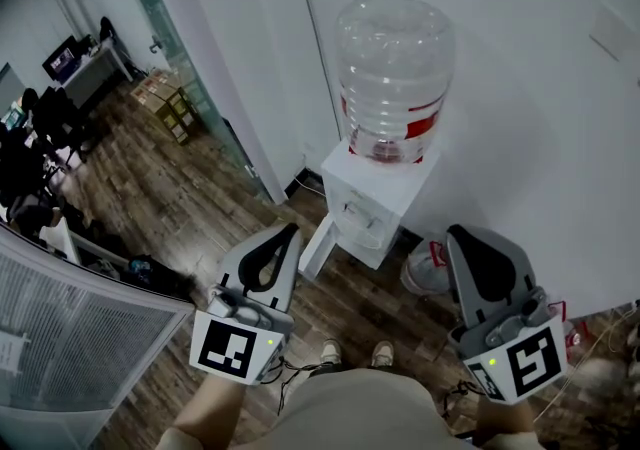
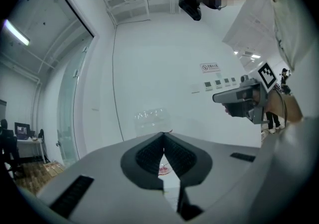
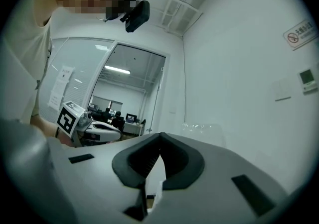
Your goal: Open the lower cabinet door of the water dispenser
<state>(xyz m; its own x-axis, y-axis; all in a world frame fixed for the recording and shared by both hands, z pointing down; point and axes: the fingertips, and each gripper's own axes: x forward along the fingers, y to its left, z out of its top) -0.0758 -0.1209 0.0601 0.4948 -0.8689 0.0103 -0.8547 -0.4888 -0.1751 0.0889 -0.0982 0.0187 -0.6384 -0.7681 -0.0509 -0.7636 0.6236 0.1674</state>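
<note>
The white water dispenser stands against the wall with a large clear bottle on top. At its lower left a white door panel stands swung out from the body. My left gripper is held just left of that panel, well above the floor. It is shut, and nothing is between its fingertips. My right gripper is to the right of the dispenser and is also shut and empty. In the left gripper view the closed tips point at the bottle. The right gripper's tips meet too.
A glass partition runs along the left, with cardboard boxes and a desk with a monitor beyond it. A plastic bag lies on the wooden floor right of the dispenser. The person's shoes are between the grippers.
</note>
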